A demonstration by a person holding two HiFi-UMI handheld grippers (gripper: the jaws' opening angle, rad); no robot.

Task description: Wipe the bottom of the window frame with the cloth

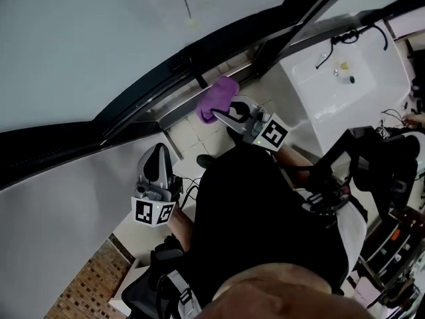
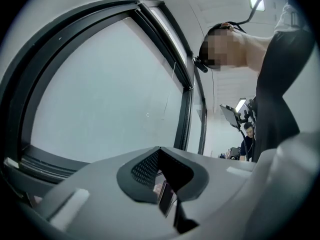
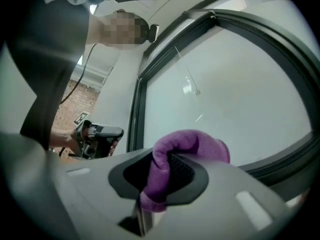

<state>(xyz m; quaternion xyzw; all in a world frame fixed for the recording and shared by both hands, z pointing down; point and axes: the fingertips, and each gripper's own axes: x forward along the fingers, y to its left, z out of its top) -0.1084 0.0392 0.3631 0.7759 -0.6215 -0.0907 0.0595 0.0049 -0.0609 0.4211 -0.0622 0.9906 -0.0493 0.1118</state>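
Observation:
A purple cloth (image 1: 217, 95) is bunched against the dark bottom rail of the window frame (image 1: 163, 80), over the tiled sill. My right gripper (image 1: 222, 113) is shut on the cloth, which in the right gripper view folds over the jaws as a purple cloth (image 3: 187, 146) with the window frame (image 3: 292, 159) just beyond. My left gripper (image 1: 158, 158) hangs lower left, apart from the frame, shut with nothing in it. The left gripper view shows the left gripper (image 2: 162, 184) facing the glass and the frame's lower rail (image 2: 42, 161).
A white counter with a sink and faucet (image 1: 345, 72) stands at the right, beside the sill. Black gear and cables (image 1: 382, 168) crowd the right side. Brick-patterned floor (image 1: 86, 288) lies bottom left. Another person (image 2: 247, 139) stands far off in the room.

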